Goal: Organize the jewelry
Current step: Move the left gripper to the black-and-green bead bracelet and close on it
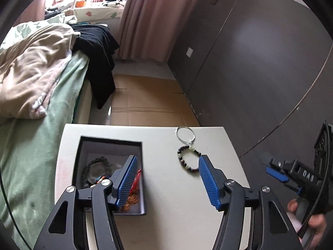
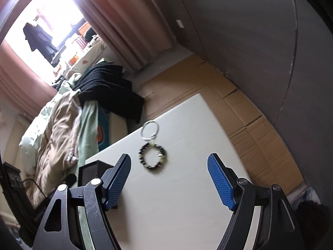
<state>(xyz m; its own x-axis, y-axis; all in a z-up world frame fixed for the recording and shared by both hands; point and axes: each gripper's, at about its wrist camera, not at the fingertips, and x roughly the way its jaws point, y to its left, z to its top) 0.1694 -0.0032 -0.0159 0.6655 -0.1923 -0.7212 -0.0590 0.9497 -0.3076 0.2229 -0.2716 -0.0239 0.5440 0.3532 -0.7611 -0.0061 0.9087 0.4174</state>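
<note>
Beaded bracelet (image 1: 188, 159) on table (image 1: 166, 208) beside box (image 1: 141, 177), maybe touching ring (image 1: 185, 135); both grippers' jaws apart, empty.

White table (image 1: 166, 187), dark beaded bracelet (image 1: 188, 159) (pale beads), silver bangle (image 1: 185, 135).

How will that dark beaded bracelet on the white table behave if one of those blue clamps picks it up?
The beaded bracelet is probably floppy: separate beads on a string, so it would sag from the pads. It looks light. Round beads may slip or roll on the smooth table.
</note>
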